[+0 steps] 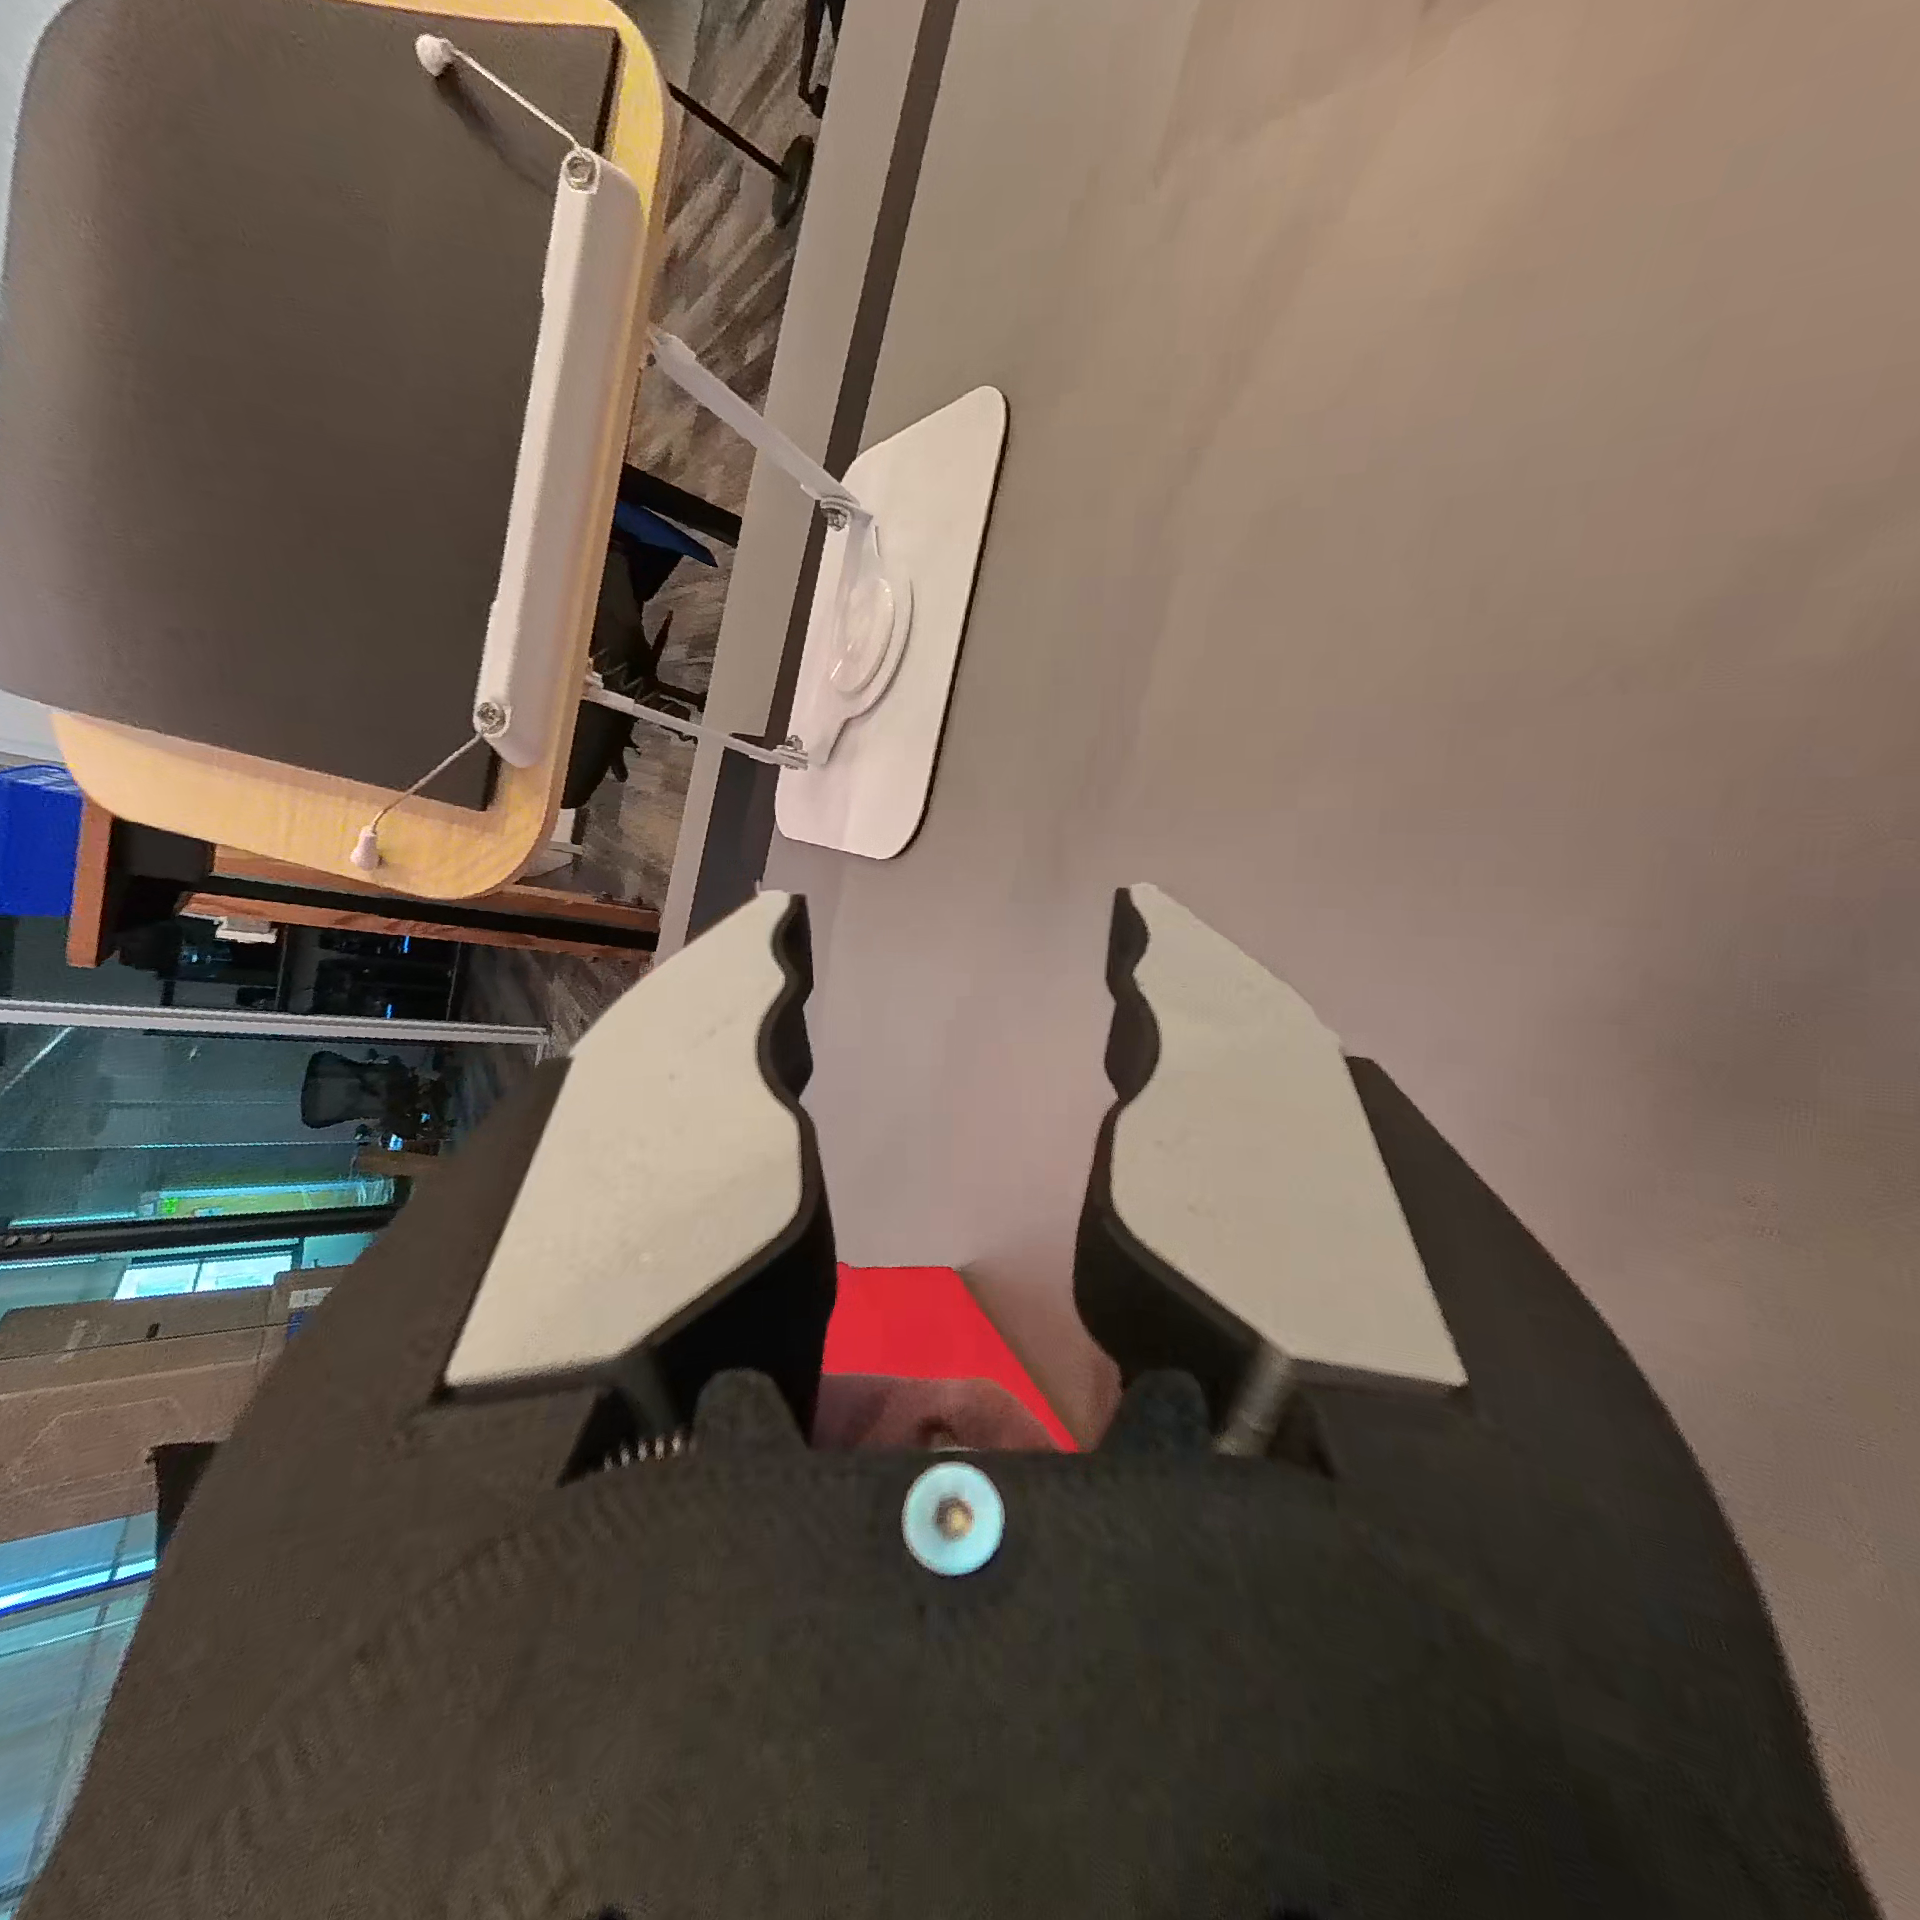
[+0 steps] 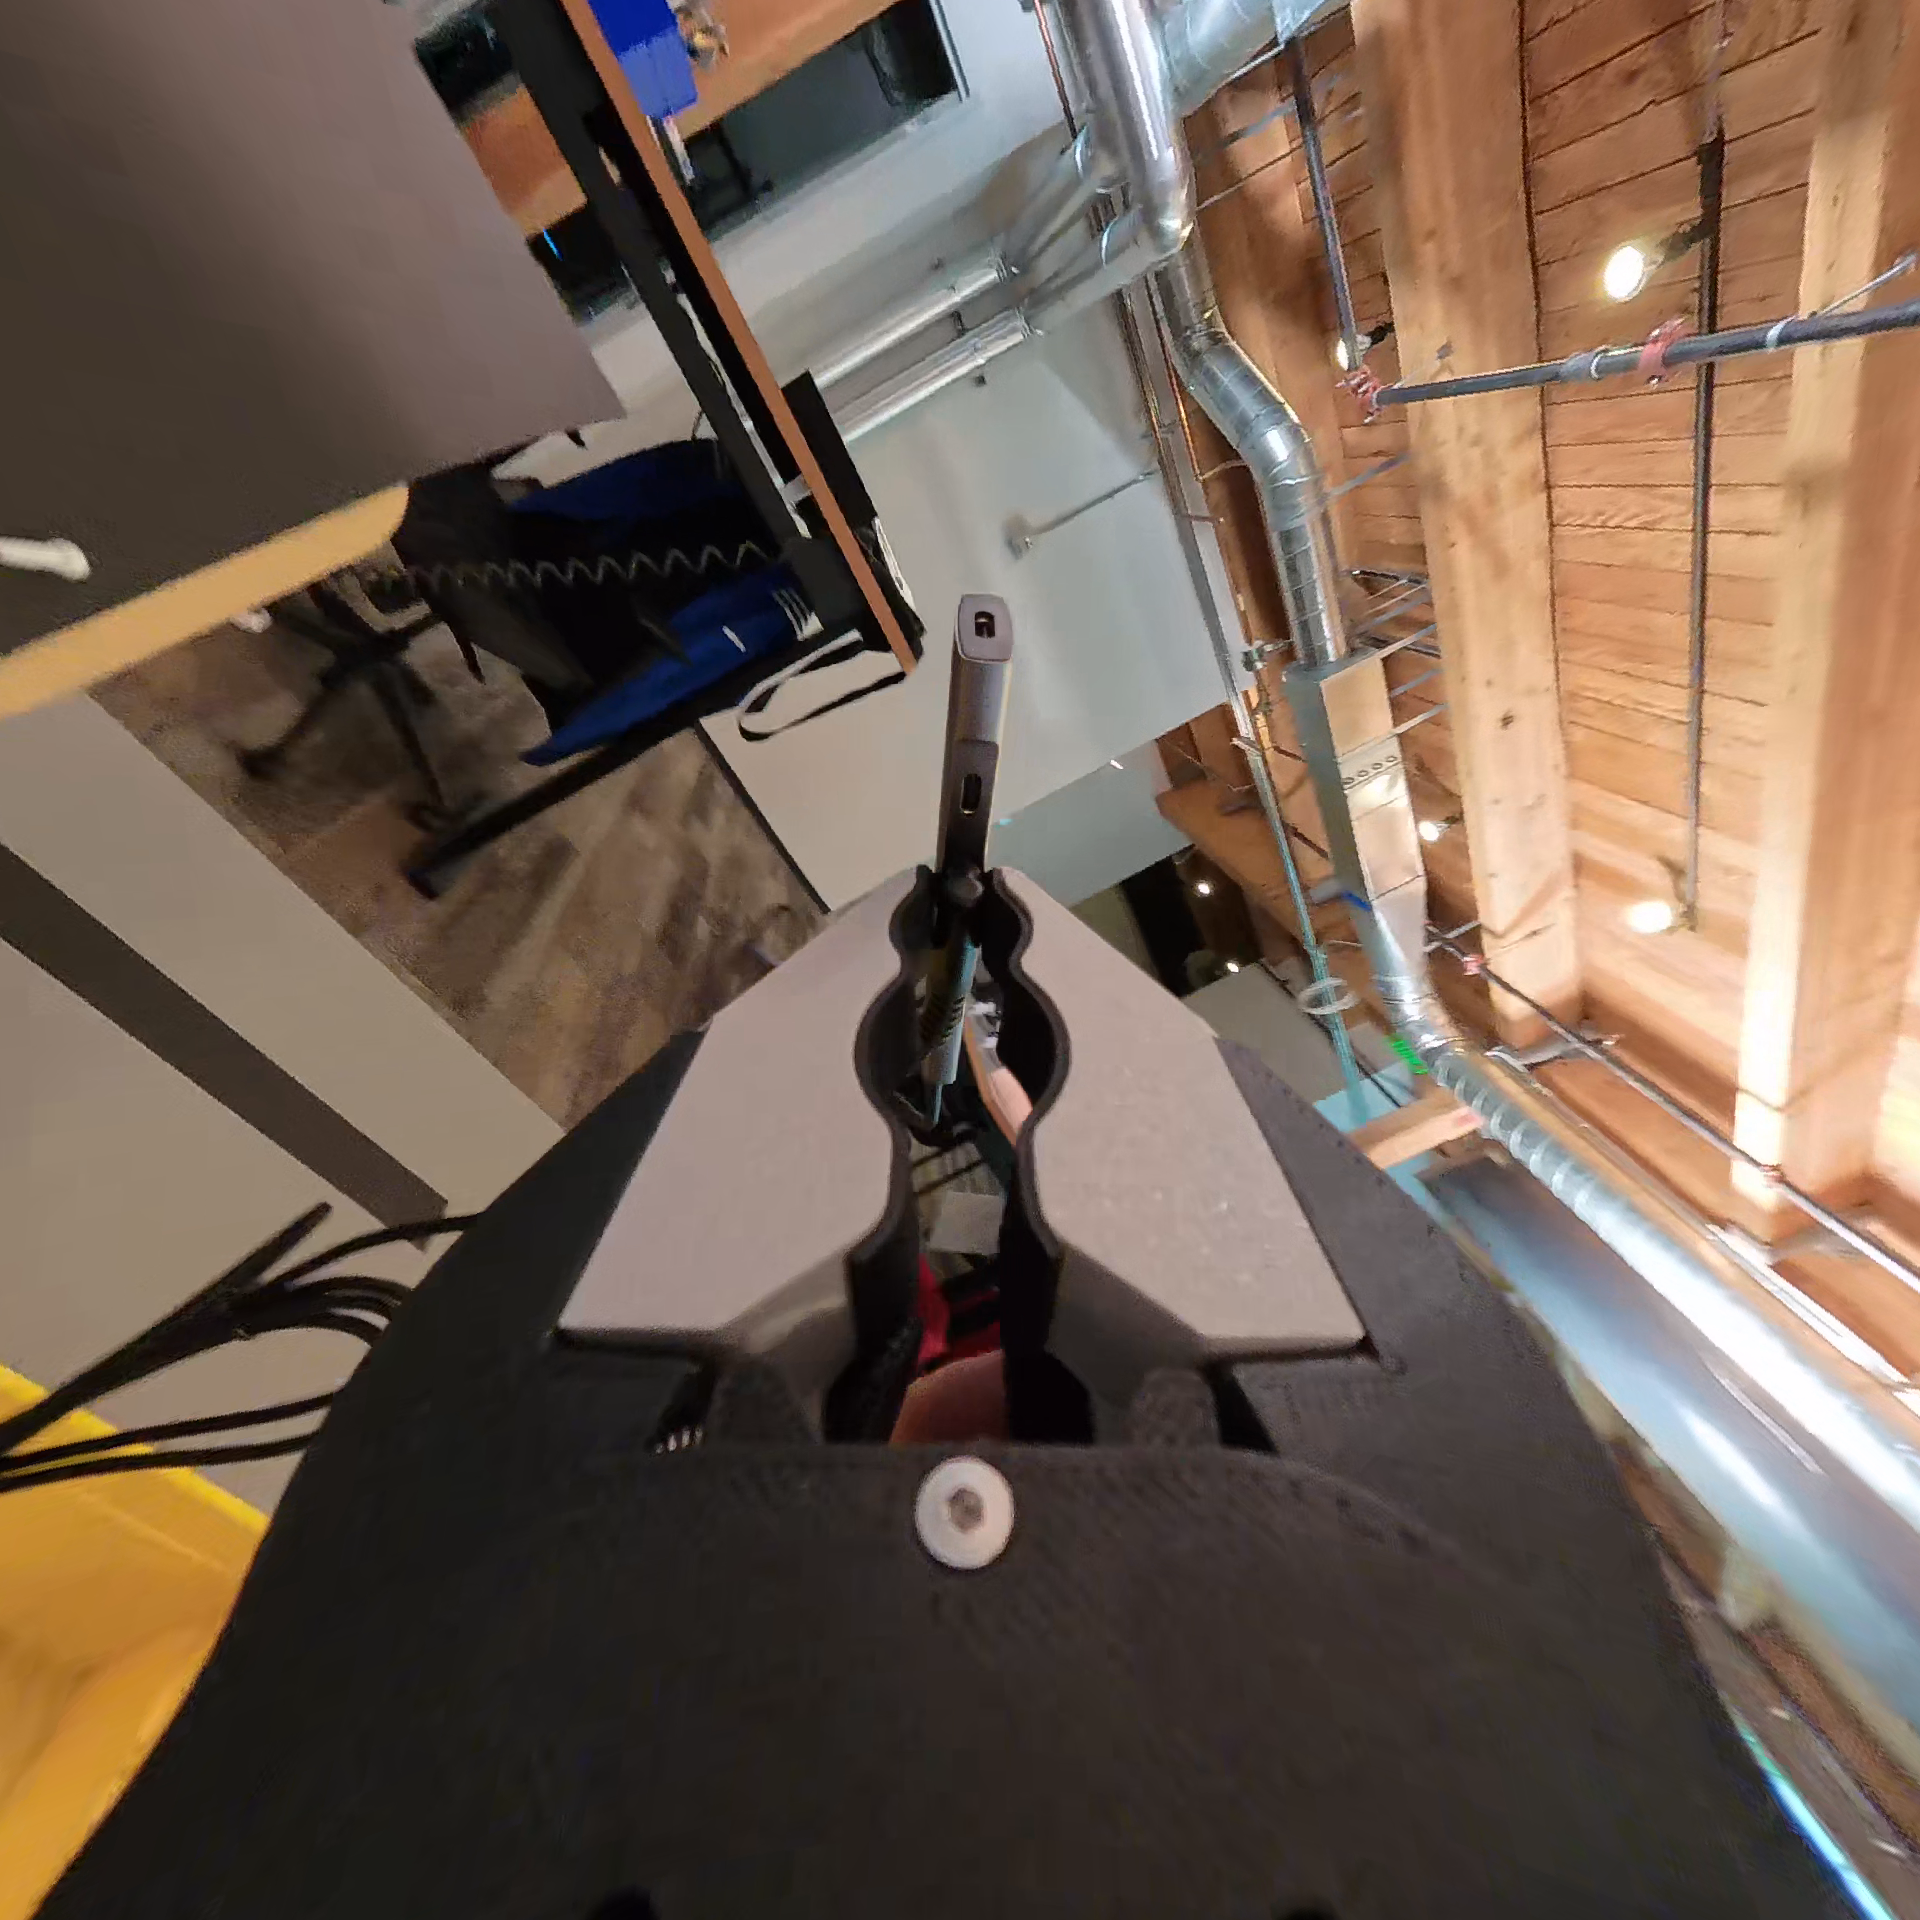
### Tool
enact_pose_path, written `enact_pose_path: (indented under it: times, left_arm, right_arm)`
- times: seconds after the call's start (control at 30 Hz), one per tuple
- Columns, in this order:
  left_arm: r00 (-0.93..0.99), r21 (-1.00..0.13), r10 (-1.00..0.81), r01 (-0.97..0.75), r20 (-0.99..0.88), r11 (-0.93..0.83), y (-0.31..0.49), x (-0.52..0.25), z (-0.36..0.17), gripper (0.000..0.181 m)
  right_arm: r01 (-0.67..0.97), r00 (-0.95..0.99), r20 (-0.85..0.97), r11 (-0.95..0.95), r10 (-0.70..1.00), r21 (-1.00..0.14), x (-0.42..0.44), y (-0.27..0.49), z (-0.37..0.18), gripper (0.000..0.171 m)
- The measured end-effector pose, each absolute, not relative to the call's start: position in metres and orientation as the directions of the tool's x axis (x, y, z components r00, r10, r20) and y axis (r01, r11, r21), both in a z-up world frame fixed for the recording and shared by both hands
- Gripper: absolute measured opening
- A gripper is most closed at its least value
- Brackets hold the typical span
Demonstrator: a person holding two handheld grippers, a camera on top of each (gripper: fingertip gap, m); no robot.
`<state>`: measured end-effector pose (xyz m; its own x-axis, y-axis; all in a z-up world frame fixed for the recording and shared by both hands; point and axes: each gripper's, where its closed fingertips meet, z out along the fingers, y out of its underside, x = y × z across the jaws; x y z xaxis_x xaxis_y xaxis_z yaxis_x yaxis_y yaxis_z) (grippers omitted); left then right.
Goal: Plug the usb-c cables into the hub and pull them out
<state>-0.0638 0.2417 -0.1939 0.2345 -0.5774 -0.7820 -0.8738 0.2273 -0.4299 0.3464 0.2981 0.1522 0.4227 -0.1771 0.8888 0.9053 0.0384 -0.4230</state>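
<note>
Your right gripper [image 2: 961,894] pinches the hub [image 2: 971,748], lifted at 12 o'clock w/ ports bare, left gripper [image 1: 956,935] spread & empty: plug-in step, so next grab a cable [image 2: 208,1351] at 8 o'clock.

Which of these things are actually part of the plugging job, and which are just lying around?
Part of the job:
slim grey metal hub, clamped in the right hand-held gripper
open, empty left hand-held gripper
bundle of black cables

Lying about:
white rectangular pad
yellow bin
</note>
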Motion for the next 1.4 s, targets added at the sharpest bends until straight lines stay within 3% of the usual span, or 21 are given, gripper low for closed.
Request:
enact_pose_path:
  times: [0.13,0.4,0.6,0.77,1.07,1.2,1.4]
  left_arm:
    - [0.234,-0.441,-0.593,-0.868,-0.77,0.23,0.239,-0.061,-0.198,0.054]
    - [0.248,-0.483,-0.612,-0.838,-0.751,0.253,0.228,-0.051,-0.19,0.054]
    - [0.241,-0.478,-0.626,-0.844,-0.742,0.242,0.227,-0.051,-0.198,0.055]
    - [0.228,-0.469,-0.634,-0.85,-0.739,0.241,0.226,-0.05,-0.204,0.055]
    - [0.226,-0.469,-0.637,-0.85,-0.737,0.24,0.225,-0.052,-0.205,0.055]
    - [0.216,-0.464,-0.641,-0.851,-0.737,0.247,0.223,-0.048,-0.207,0.055]
    - [0.192,-0.449,-0.648,-0.856,-0.737,0.257,0.218,-0.043,-0.211,0.055]
  right_arm:
    - [0.892,0.453,0.877,0.063,-0.161,-0.448,0.338,0.297,0.161,0.006]
    - [0.818,0.575,0.812,0.074,-0.097,-0.571,0.351,0.324,0.095,0.006]
    - [0.776,0.63,0.775,0.069,-0.051,-0.626,0.351,0.323,0.099,0.005]
    - [0.724,0.688,0.724,-0.089,0.041,-0.684,0.382,0.32,0.026,0.006]
    - [0.711,0.703,0.656,-0.285,0.274,-0.643,0.409,0.288,-0.135,0.006]
    - [0.754,0.657,0.627,-0.37,0.418,-0.543,0.409,0.284,-0.186,0.005]
    - [0.77,0.639,0.438,-0.517,0.633,-0.375,0.403,0.289,-0.249,0.007]
